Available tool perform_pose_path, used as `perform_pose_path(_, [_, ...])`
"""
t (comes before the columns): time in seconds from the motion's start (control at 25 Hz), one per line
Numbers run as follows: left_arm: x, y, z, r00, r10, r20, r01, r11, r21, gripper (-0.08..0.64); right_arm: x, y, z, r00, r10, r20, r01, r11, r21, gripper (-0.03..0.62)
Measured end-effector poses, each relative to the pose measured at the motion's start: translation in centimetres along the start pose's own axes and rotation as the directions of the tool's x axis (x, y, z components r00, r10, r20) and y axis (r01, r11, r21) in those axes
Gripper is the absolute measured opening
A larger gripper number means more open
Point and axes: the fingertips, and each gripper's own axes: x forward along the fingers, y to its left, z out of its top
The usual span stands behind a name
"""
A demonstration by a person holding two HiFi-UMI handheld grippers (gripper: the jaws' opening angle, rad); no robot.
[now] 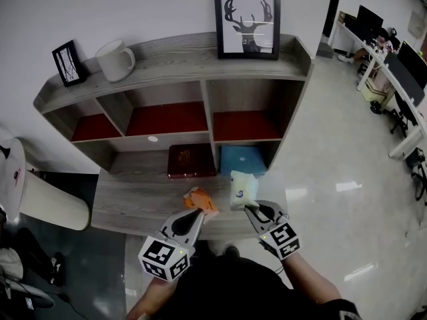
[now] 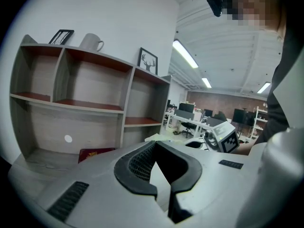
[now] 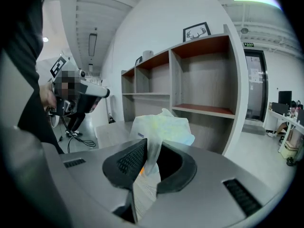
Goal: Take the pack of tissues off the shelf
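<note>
My right gripper (image 1: 252, 209) is shut on the lower edge of the pale green-and-white pack of tissues (image 1: 243, 190). The pack stands upright over the front of the grey wooden shelf's wide bottom ledge (image 1: 133, 199). In the right gripper view the pack's wrapper (image 3: 164, 127) is pinched between the dark pads of the right gripper (image 3: 148, 164). My left gripper (image 1: 197, 213) points at the ledge just left of it, beside an orange packet (image 1: 200, 200). Its jaws are together with nothing between them, as the left gripper (image 2: 160, 167) shows in its own view.
A dark red book (image 1: 190, 160) and a blue flat item (image 1: 243, 159) lie in the bottom compartments. On the top board stand a deer picture (image 1: 247, 20), a white mug (image 1: 117, 60) and a small frame (image 1: 68, 63). A white bin (image 1: 47, 202) stands left; office desks (image 1: 393, 65) stand far right.
</note>
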Motion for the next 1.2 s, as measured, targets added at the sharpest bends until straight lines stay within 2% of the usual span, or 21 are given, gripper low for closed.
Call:
perform_pose_path(0.32, [0.7,0.2,-0.9,1.0,-0.021,-0.016,0.021,1.0,0.0,0.013,1.5,-0.7,-3.6,0.999,-0.01,-0.031,0.012,0.996,0.091,0.057])
perform_pose_path(0.56, [1.0,0.4,-1.3,0.999,-0.033,-0.022,0.032,0.999,-0.034,0.012,2.8,-1.3,-6.4,0.997,-0.017,-0.074,0.023,0.996,0.087,0.057])
perform_pose_path(0.96, [-0.3,1.4,-2.5,0.999,0.008,-0.054,-0.011,0.999,-0.044,0.012,5.9,-3.4,-15.1,0.975,-0.042,-0.218,0.072,0.989,0.129,0.057])
perform_pose_path(1.2, [-0.9,1.7,-2.6,0.998,0.021,-0.059,-0.025,0.998,-0.056,0.012,7.1,-3.0,-16.6,0.97,-0.007,-0.242,0.046,0.987,0.156,0.058])
